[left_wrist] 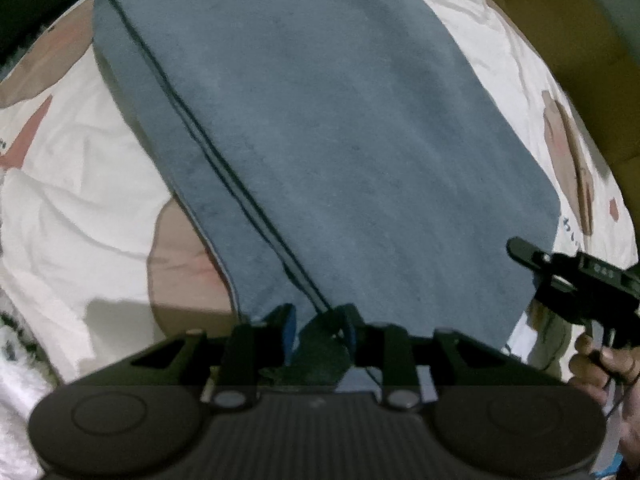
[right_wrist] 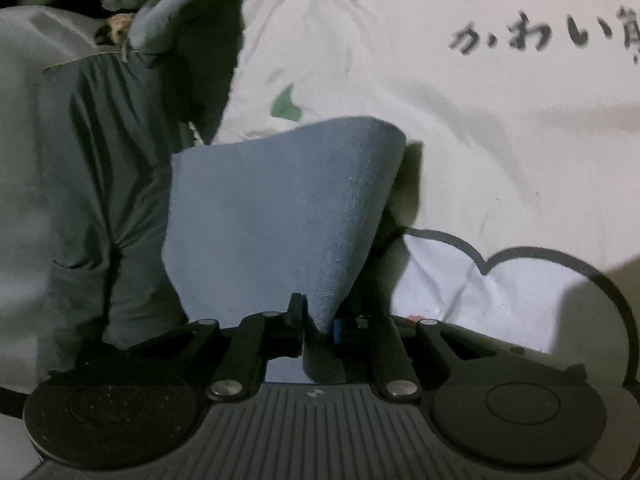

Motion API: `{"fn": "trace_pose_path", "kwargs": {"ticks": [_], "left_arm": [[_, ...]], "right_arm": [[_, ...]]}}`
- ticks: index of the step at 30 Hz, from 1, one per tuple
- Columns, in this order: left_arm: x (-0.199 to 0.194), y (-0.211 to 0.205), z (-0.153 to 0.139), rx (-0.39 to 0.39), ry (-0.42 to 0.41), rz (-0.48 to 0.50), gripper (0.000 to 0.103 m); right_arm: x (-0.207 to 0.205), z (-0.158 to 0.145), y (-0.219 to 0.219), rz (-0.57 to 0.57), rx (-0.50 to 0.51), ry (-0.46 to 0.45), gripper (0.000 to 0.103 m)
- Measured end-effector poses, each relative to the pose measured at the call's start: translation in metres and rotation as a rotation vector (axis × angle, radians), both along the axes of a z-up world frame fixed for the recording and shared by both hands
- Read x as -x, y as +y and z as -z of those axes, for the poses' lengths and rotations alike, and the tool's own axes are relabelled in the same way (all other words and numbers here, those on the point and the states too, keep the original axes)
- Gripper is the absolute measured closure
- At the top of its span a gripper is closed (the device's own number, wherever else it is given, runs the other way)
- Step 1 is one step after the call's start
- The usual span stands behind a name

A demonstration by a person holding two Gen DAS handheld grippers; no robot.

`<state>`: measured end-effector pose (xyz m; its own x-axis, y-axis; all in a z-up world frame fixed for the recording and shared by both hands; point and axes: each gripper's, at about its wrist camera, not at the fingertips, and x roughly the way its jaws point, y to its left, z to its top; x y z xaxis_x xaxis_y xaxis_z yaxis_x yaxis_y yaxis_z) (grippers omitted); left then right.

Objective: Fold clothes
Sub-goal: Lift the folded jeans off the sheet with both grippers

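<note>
Blue cloth spread folded across white printed sheet, seam running diagonally, near edge bunched between left hand-held gripper fingers, narrow gap, pinching cloth edge. Right hand-held gripper nearly pressed together, pinching a cloth corner lifted into a cone above the sheet; same gripper seen at cloth's right edge in left view, hand below it. Dark green garment hanging at left in right view.
</note>
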<state>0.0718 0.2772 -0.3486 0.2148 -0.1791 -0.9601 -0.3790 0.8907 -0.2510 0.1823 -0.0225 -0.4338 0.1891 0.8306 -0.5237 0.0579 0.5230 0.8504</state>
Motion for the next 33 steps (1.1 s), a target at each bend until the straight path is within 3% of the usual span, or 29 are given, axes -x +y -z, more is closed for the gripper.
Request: {"fn": "trace_pose_path", "kwargs": {"ticks": [2, 14, 21, 25, 33], "left_arm": [[0.001, 0.0, -0.001, 0.005, -0.005, 0.005, 0.066], [-0.004, -0.008, 0.017, -0.066, 0.03, 0.092, 0.067], [-0.002, -0.003, 0.001, -0.031, 0.031, 0.089, 0.066], [0.003, 0.0, -0.013, -0.058, -0.005, 0.084, 0.066], [0.017, 0.017, -0.044, -0.05, -0.058, 0.052, 0.066]], "right_arm": [[0.0, 0.003, -0.002, -0.002, -0.011, 0.013, 0.091], [-0.005, -0.006, -0.003, -0.05, 0.019, 0.004, 0.098], [-0.01, -0.028, -0.007, -0.097, 0.012, -0.01, 0.098], [-0.014, -0.045, -0.013, -0.095, -0.017, -0.023, 0.099], [-0.031, -0.068, -0.046, 0.005, -0.022, -0.04, 0.099]]}}
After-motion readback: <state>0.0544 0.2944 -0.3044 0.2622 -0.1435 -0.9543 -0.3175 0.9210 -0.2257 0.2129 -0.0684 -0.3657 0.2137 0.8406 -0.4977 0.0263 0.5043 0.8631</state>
